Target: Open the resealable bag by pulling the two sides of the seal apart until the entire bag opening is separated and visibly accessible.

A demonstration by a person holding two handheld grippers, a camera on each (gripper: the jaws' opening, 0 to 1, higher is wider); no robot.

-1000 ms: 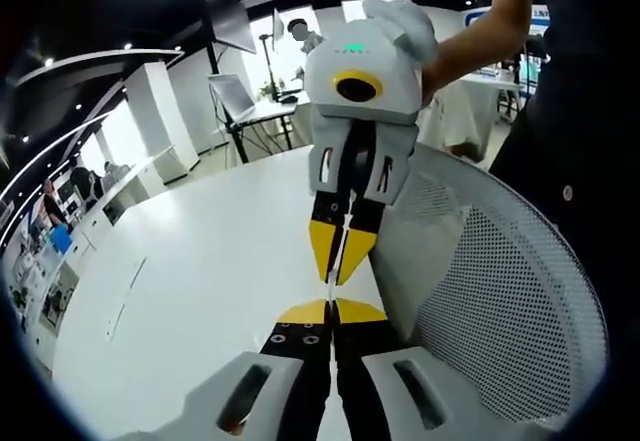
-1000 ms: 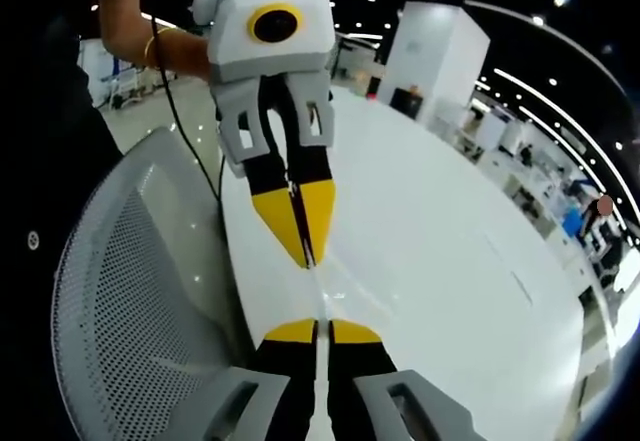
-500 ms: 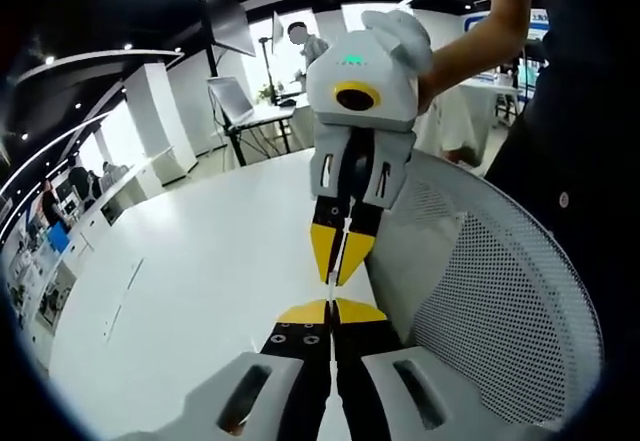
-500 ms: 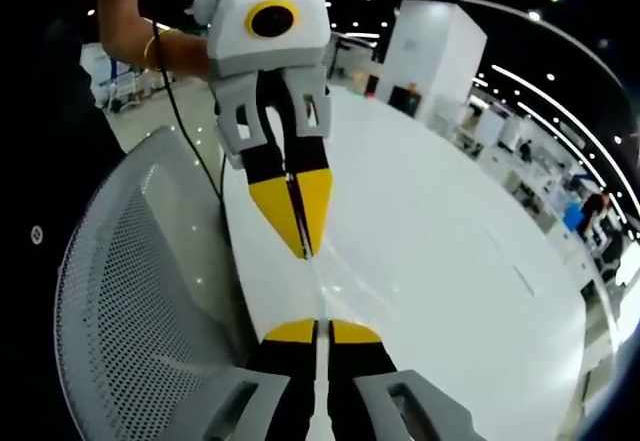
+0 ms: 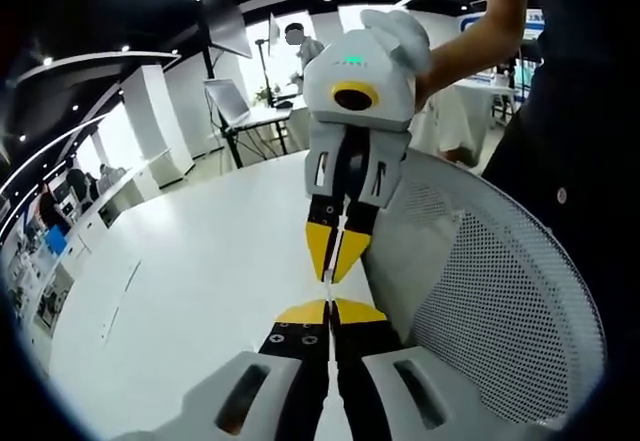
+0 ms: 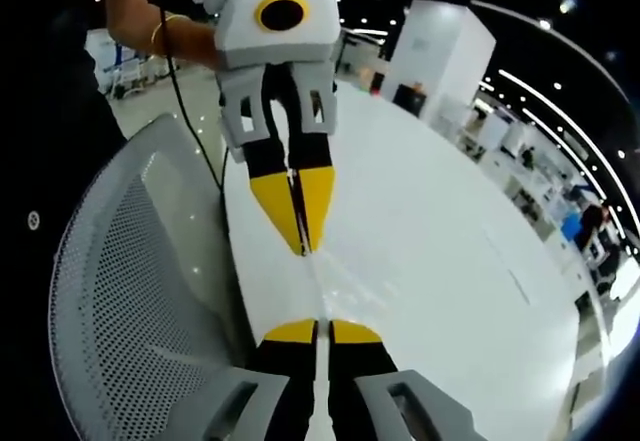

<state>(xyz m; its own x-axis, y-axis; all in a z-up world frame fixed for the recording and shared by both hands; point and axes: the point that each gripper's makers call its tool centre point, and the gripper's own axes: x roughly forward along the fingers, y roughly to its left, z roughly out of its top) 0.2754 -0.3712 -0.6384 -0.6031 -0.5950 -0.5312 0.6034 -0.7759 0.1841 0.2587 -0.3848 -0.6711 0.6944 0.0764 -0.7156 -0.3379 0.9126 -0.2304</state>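
Surface: white table (image 5: 190, 291) under both tools, mesh chair back (image 6: 130, 301) beside.
Left gripper (image 5: 330, 313): jaws pressed together on clear resealable bag (image 6: 335, 281).
Right gripper (image 6: 322, 332): jaws likewise clamped on the bag, film stretched taut between opposing tips.
Change: tips slightly farther apart than half a second ago.
Meaning: seal apparently under tension; opening not yet visibly parted.

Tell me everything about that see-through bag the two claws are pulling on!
The bag is thin clear plastic, so see-through that mostly a faint shiny strip shows, stretched edge-on between the two claws above the white table. The right claw pinches one side, the left claw the other, both with yellow tips shut on it. Whether the seal has parted can't be told.
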